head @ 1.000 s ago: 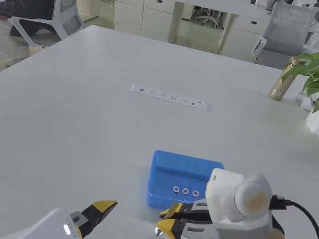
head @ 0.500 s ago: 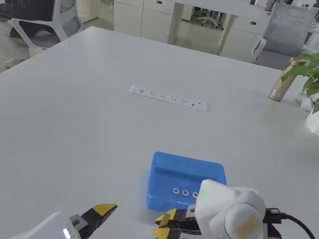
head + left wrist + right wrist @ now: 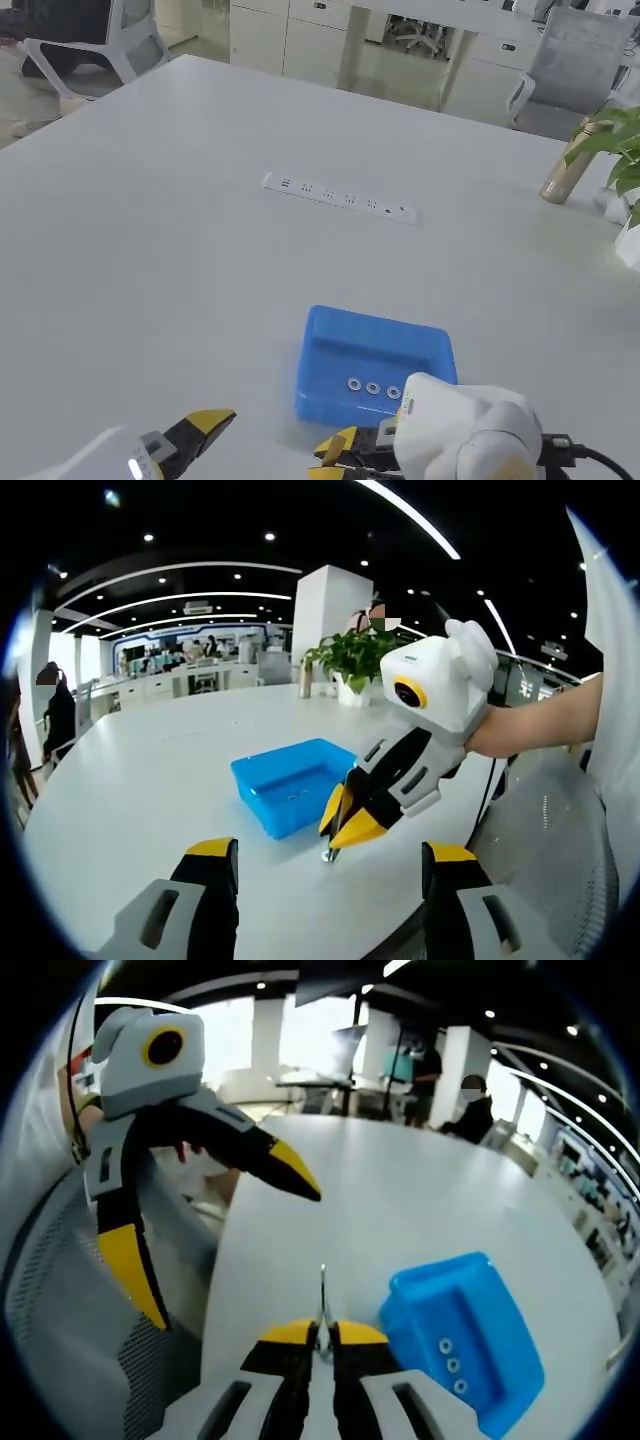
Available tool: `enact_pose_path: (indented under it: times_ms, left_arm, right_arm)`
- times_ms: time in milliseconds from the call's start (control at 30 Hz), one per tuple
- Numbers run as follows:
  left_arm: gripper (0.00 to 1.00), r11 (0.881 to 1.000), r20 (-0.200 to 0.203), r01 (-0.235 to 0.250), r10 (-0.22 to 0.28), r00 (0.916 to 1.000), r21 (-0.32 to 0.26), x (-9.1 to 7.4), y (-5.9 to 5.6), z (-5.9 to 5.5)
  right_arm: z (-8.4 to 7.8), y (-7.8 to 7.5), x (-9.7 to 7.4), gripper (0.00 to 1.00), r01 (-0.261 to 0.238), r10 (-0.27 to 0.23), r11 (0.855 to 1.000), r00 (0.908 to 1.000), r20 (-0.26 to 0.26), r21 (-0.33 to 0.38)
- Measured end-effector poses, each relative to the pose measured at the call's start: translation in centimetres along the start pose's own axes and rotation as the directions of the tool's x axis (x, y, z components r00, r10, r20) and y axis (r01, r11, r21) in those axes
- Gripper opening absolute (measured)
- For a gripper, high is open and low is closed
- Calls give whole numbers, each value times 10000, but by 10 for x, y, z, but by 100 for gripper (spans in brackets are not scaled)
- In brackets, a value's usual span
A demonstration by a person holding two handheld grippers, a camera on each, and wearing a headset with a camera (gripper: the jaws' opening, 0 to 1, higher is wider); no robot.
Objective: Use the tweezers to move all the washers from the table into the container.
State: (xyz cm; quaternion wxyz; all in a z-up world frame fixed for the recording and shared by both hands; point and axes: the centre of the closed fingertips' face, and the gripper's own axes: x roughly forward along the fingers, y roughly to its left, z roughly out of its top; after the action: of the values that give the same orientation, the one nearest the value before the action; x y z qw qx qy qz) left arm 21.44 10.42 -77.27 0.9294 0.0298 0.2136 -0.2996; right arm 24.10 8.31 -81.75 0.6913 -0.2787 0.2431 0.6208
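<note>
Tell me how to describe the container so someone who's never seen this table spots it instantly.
On the big white table, look toward the near edge, closer than the white power strip. The container is a shallow open tray, the one bright blue thing there, with three washers in a row inside.

1. The left tongs rise from the bottom, jaws wide apart.
2. The right tongs reach in from the right, jaws pinched on the tweezers, whose tip meets the desk.
3. A blue container sits just behind them, with small washers inside.
</note>
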Motion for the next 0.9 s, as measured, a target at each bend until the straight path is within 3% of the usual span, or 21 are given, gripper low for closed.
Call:
enact_pose_path:
  times_ms: [367,733,900]
  left_arm:
    - [75,10000,18,3,-3,10000,-18,0,0,0]
    - [75,10000,60,-27,27,10000,-19,-1,1,1]
    - [75,10000,65,-38,38,10000,-2,-1,1,1]
  right_arm:
    - [23,-14,-24,3,522,-521,9986,9973,523,-8]
    - [52,-29,-48,3,1277,-1212,9900,9874,1019,-599]
    - [57,-33,-52,3,1534,-1431,9839,9836,1098,-920]
